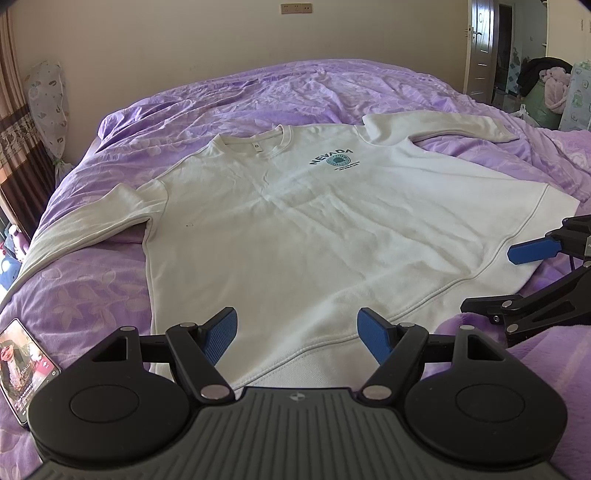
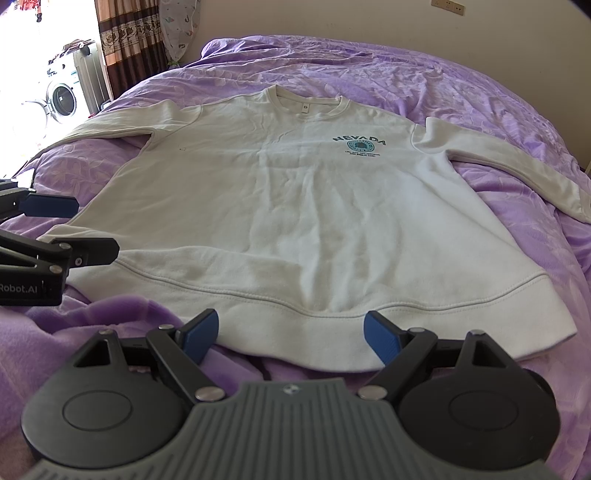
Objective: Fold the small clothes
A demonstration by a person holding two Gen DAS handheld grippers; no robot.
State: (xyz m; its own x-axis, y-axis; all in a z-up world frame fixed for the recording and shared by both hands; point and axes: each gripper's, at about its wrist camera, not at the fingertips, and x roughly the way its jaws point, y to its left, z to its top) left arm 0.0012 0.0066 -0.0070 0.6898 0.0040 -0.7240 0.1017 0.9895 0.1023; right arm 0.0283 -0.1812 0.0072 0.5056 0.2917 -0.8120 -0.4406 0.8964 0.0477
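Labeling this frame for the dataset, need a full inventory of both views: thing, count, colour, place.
sweatshirt: 1, white with teal NEVADA print, flat face up on the bed, both sleeves spread out
bedspread: 1, purple with a floral pattern, wrinkled, covers the bed
phone: 1, screen lit, on the bedspread near the sweatshirt's hem corner on the left
curtain: 1, brown patterned, by the window
washing machine: 1, white, beyond the window
sockets: 2, beige, on the wall behind the bed
door: 1, pale, open, far right
left gripper: 1, black with blue pads, open, over the hem
right gripper: 1, black with blue pads, open, over the hem
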